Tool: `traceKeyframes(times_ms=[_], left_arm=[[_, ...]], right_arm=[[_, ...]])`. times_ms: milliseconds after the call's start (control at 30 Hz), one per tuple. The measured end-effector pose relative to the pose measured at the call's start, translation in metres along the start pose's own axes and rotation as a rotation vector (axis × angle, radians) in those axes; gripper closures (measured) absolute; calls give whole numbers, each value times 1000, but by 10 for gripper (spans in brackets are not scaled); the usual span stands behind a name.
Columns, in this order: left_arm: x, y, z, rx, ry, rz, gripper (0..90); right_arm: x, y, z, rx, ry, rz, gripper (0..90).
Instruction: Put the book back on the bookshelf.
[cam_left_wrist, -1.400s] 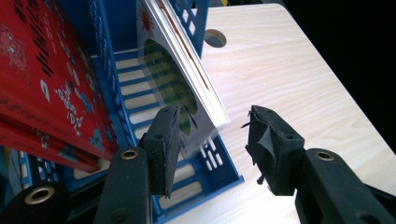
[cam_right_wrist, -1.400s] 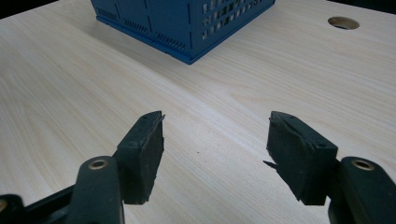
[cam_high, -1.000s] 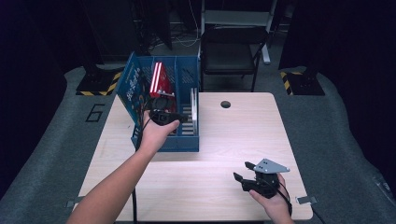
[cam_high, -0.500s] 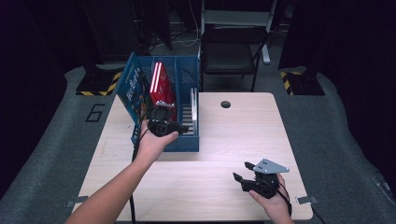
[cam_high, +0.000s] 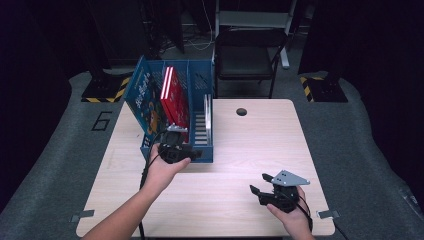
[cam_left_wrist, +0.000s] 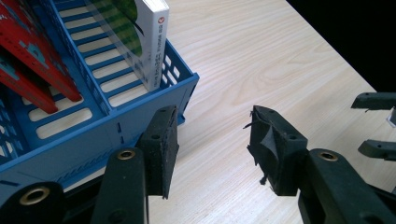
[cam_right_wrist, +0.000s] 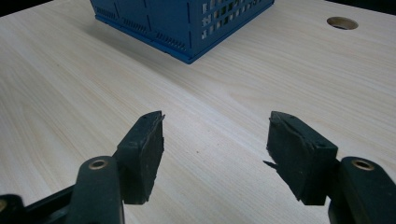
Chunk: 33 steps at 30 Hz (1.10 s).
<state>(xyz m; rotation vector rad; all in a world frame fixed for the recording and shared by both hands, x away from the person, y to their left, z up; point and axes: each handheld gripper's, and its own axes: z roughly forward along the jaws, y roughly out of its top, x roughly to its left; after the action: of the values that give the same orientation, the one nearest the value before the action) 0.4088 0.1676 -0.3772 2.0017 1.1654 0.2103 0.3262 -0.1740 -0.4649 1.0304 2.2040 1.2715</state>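
left claw (cam_high: 176, 137): black, brass rivets | right claw (cam_high: 260, 186): grey 3-cornered plate

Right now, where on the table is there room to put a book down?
The table is bare between the blue rack and the right gripper, and right of the rack around the round hole. It's crowded where the left gripper meets the rack's near wall.

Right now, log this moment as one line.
left gripper: open, at blue rack front | right gripper: open, empty, over table | red books: in rack
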Motion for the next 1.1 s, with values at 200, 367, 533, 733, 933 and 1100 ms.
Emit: traceKeyframes(times_ms=[200, 367, 533, 733, 933, 1100], left_arm=[[1, -15, 2, -13, -8, -11, 484], [2, -29, 5, -10, 1, -9, 444], [5, -42, 6, -2, 5, 8, 434], [5, -56, 7, -3, 13, 18, 427], [4, -77, 15, -5, -8, 12, 427], [6, -91, 19, 11, -10, 18, 427]], right_arm=[[0, 0, 0, -1, 0, 1, 358], [0, 0, -1, -1, 2, 2, 358], [0, 0, -1, -4, -2, 6, 358], [0, 0, 0, -2, -1, 2, 358], [0, 0, 0, 0, -4, 2, 358], [1, 0, -1, 2, -2, 5, 358]])
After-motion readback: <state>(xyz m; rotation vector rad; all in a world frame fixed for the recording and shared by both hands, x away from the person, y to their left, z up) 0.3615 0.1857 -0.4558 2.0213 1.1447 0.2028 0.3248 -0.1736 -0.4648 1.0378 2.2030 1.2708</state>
